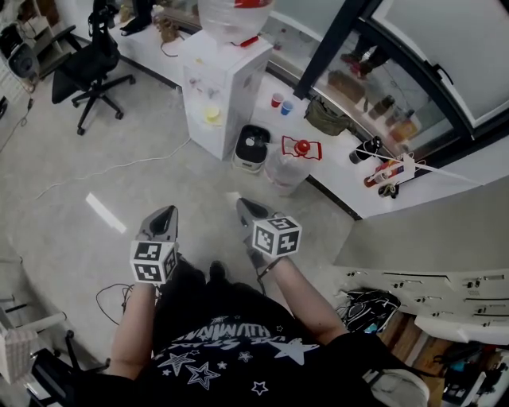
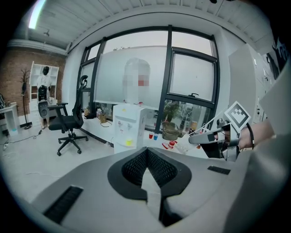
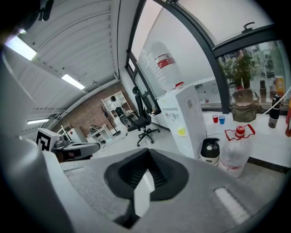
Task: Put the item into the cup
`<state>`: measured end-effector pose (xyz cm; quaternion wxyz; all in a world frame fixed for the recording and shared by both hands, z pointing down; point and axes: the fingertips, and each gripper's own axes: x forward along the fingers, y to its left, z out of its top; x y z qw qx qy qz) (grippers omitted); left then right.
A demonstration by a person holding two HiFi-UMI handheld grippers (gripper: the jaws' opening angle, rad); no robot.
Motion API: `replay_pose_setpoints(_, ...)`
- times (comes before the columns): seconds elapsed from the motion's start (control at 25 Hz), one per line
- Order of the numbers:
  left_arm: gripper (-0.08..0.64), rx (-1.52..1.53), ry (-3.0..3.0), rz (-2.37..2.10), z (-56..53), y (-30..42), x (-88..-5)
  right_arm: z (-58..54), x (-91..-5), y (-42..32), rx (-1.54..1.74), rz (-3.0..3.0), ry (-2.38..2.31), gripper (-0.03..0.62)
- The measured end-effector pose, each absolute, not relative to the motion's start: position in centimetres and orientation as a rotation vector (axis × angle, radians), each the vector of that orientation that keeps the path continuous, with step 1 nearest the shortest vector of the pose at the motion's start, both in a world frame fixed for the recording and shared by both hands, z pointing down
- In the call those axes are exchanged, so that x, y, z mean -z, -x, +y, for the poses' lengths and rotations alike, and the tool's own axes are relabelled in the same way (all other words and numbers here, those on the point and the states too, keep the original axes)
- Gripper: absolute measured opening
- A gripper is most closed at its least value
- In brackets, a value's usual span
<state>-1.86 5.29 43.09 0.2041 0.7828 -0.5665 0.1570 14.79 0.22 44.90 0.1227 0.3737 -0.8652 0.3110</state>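
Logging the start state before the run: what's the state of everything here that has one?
left gripper: shut, empty, in the air.
right gripper: shut, empty, in the air.
red cup: upright; contents can't be seen.
blue cup: upright beside the red one; contents can't be seen.
floor jug: upright, red cap on.
dispenser bottle: mounted neck down on the water dispenser.
office chair: unoccupied.

place: office | cues: swivel chair (image 1: pixel 89 67), water dispenser (image 1: pixel 221 87), tall windows (image 2: pixel 191 77), shelf unit (image 2: pixel 43 86)
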Motion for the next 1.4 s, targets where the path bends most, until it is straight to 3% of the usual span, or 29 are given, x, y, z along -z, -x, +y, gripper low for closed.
replay_pose_setpoints(0.56, 0.006, -0.396, -2.227, -1.509, -0.9, 2.4, -44.1, -4.3, -46.7, -15.2, -0.945, -2.45, -1.172, 0.002)
replay_pose_setpoints(1.4, 0.006, -0.469, -2.228, -1.306, -18.3, 9.6, -49.5, -19.7, -51.2, -7.9, -1.046, -2.287, -1.292, 0.002)
